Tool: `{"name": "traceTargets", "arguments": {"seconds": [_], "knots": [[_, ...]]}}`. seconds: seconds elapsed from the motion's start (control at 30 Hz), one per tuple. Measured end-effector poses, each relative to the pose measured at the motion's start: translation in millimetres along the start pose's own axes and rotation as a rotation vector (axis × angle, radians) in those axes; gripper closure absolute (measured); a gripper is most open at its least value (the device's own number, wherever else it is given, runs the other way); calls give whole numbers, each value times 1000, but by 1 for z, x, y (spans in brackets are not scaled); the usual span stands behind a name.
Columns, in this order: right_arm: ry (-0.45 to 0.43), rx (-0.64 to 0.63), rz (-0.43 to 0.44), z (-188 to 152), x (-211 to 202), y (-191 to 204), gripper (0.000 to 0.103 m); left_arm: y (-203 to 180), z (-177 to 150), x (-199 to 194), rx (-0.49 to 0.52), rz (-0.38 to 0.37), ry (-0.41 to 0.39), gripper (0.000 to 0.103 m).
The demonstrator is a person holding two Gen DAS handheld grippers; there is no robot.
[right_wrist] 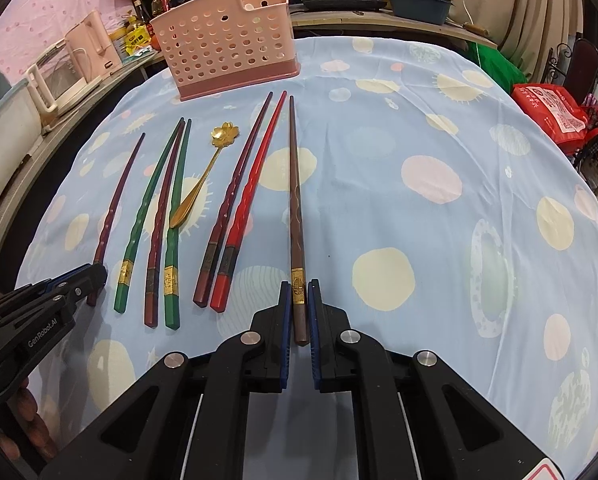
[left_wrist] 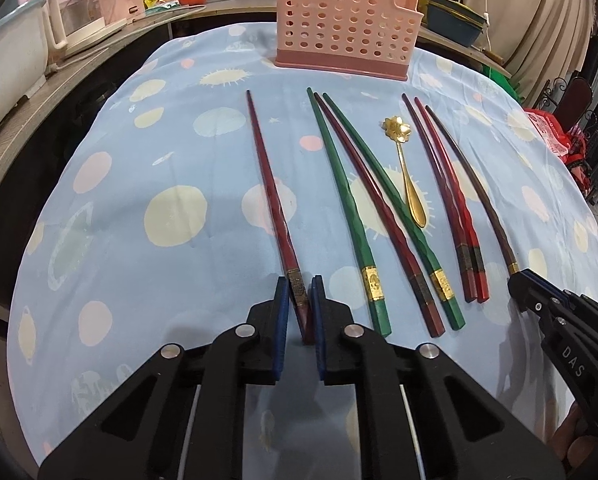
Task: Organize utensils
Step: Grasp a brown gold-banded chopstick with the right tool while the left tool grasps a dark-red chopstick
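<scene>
A round desk [left_wrist: 147, 184] under a pale blue cloth with cream and pink dots fills my view; cluttered counters ring it. At top centre stands a pink perforated utensil holder [left_wrist: 345, 24]. Chopsticks and a gold spoon [left_wrist: 405, 168] lie in a row mid-frame. My left claw [left_wrist: 301, 300], bottom centre, is clenched on the dark red chopstick [left_wrist: 271, 184]. My right claw [right_wrist: 299, 304] grips the brown chopstick [right_wrist: 295, 200] at its thick end.
</scene>
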State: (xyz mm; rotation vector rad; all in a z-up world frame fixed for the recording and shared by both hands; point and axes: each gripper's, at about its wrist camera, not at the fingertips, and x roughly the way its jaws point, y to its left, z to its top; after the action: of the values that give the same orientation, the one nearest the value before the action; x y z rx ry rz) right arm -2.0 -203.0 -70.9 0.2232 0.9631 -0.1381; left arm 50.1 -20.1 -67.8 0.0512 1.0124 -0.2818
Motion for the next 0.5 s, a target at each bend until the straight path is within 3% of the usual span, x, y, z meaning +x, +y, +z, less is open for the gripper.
{"name": "traceTargets", "arguments": {"seconds": [0.2,0.5], "knots": [[-2,3,5,-3,-6,-1,96,-3,0,-10,14,-5,2,96],[-58,11,19,1,-33,-4,96,-4,9,-45,16,-10,-67,96]]}}
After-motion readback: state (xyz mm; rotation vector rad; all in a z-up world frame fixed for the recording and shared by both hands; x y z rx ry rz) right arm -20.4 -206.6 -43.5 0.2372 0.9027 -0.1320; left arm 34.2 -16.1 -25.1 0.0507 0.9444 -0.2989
